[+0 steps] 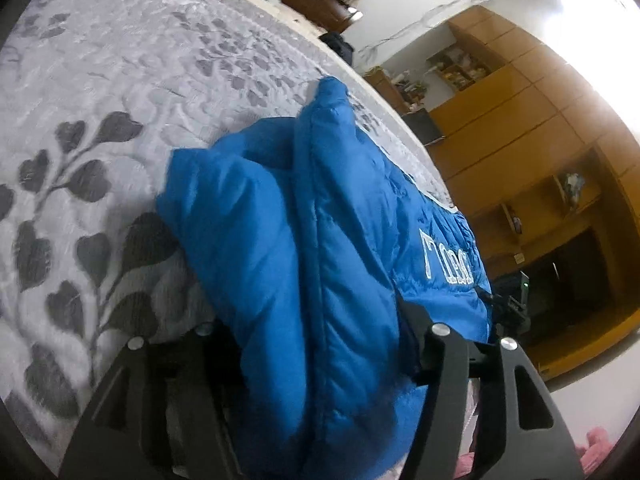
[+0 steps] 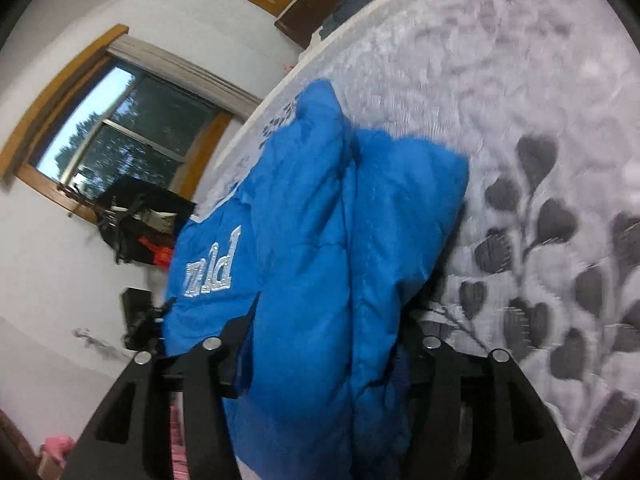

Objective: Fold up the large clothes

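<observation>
A puffy blue jacket (image 1: 280,220) with white lettering lies bunched and folded double on the grey leaf-patterned bedspread (image 1: 120,80), by the bed's edge. My left gripper (image 1: 320,328) is shut on the thick fold, with blue fabric filling the gap between its black fingers (image 1: 412,320). In the right wrist view the same jacket (image 2: 320,200) rests on the bedspread (image 2: 520,100). My right gripper (image 2: 332,320) is clamped on its near end from the opposite side. The fingertips of both are buried in the padding.
Wooden cupboards and shelves (image 1: 540,120) stand past the bed's edge. Dark clothes (image 1: 336,44) are piled at the far edge. A window (image 2: 120,132) and a black bag (image 2: 140,220) are by the white wall. Something pink (image 1: 596,444) lies low beside the bed.
</observation>
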